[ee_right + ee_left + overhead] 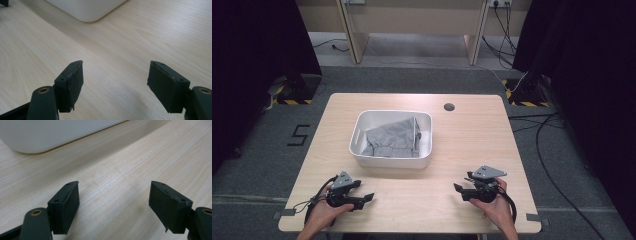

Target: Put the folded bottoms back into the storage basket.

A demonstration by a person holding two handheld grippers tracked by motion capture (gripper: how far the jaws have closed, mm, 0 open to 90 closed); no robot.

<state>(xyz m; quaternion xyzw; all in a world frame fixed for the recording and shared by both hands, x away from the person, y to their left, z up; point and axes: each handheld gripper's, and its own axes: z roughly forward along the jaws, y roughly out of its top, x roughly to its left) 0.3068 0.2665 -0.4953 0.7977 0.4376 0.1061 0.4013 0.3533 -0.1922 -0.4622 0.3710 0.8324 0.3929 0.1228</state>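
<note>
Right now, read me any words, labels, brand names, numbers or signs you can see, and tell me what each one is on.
"5": a black numeral marked on the grey floor, left of the table.
Yellow and black hazard stripes on the dark stand bases at either side of the table: a pattern, no words.
No readable lettering on the white bin, the grey cloth inside it, or either gripper.

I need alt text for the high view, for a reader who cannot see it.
A white bin holding grey cloth sits mid-table. Nearer the person, the left gripper and right gripper rest low, jaws open and empty, facing each other.
</note>
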